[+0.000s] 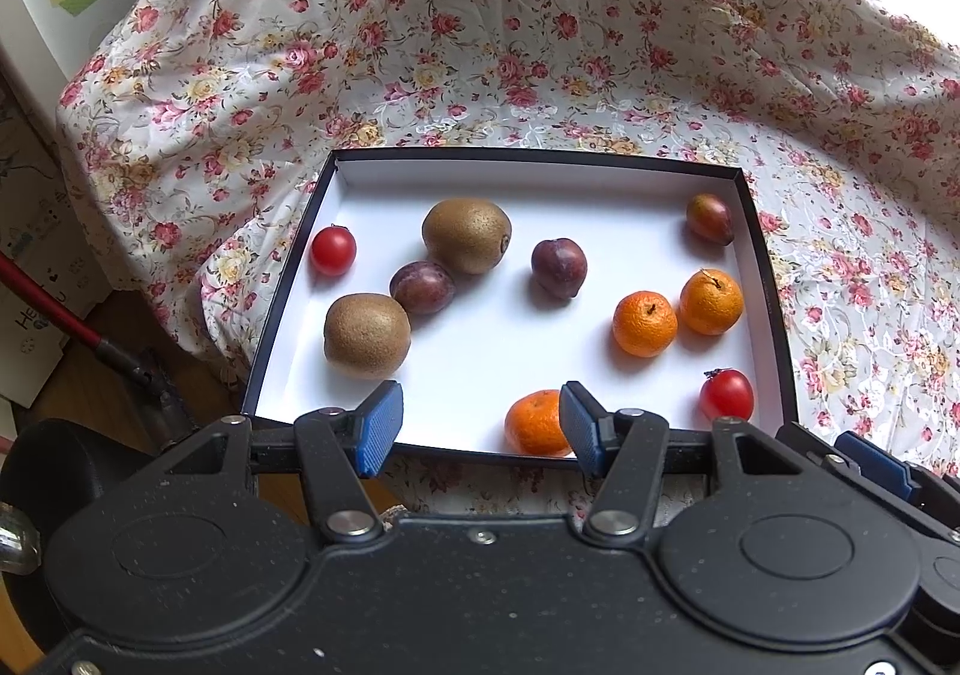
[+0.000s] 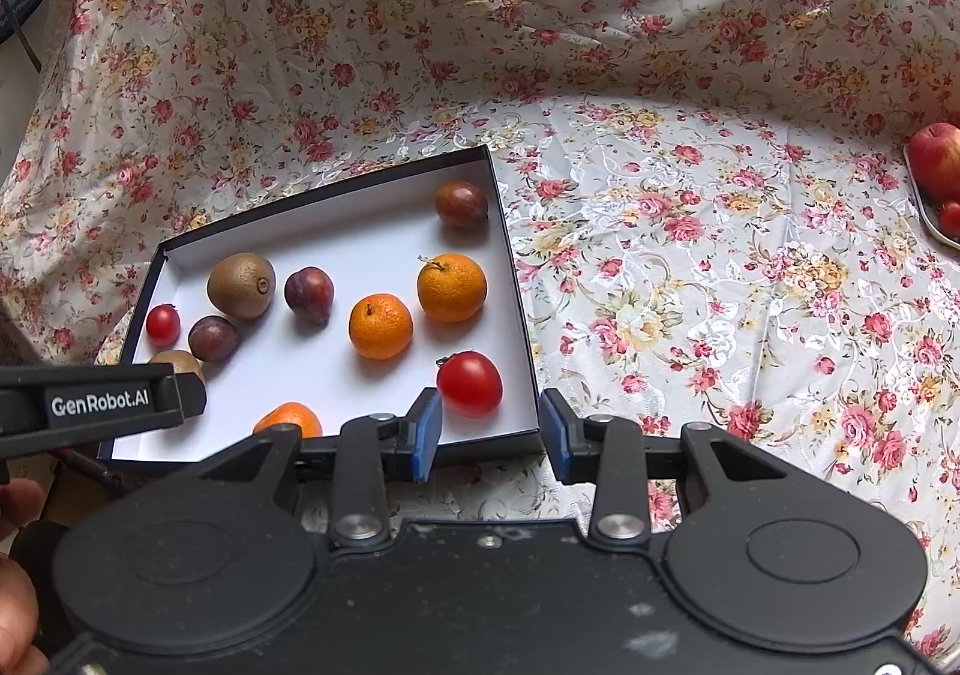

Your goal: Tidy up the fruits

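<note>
Fruit lies loose in the box (image 1: 774, 279) ahead of my claws. I see my left claw (image 1: 480, 426) spread and empty, a mandarin (image 1: 534, 423) just past its right pad; my right claw (image 2: 489, 435) also gapes empty.

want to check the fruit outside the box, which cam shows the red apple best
The right wrist view, and only that one. The red apple sits at the far right edge of the picture, on the rim of a tray on the floral cloth, partly cut off. The left wrist view does not show it at all.
</note>
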Action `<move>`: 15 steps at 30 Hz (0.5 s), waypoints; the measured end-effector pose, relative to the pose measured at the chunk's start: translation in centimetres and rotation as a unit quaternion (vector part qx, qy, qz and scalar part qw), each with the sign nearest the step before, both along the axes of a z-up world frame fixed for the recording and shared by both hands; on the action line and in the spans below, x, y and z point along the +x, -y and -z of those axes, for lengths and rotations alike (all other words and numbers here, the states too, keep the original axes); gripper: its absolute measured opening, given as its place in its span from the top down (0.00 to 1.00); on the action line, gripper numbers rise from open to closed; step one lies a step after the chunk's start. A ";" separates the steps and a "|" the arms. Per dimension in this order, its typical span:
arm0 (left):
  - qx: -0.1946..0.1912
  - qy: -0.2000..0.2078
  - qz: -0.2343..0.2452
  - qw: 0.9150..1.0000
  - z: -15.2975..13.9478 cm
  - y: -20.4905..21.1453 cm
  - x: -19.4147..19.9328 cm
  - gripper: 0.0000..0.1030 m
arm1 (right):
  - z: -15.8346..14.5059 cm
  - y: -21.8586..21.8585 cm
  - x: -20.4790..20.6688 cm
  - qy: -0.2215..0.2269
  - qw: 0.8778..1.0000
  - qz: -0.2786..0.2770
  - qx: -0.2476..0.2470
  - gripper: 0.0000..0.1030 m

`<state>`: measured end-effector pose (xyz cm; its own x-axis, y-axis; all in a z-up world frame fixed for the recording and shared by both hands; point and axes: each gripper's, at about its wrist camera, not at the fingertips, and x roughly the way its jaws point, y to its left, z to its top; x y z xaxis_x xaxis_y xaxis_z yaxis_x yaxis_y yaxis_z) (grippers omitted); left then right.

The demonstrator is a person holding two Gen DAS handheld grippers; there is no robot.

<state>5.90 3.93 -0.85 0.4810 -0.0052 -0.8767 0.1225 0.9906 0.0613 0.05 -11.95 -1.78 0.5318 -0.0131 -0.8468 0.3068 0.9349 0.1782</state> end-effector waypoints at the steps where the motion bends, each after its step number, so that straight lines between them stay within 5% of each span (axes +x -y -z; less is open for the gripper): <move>1: 0.000 0.000 0.000 1.000 0.0 0.0 0.0 0.40 | 0.0 0.0 0.0 0.000 1.000 0.000 -0.001 0.62; 15: 0.009 0.006 0.009 1.000 0.0 0.2 -0.2 0.40 | 0.0 -0.1 -0.1 -0.001 1.000 -0.006 -0.002 0.62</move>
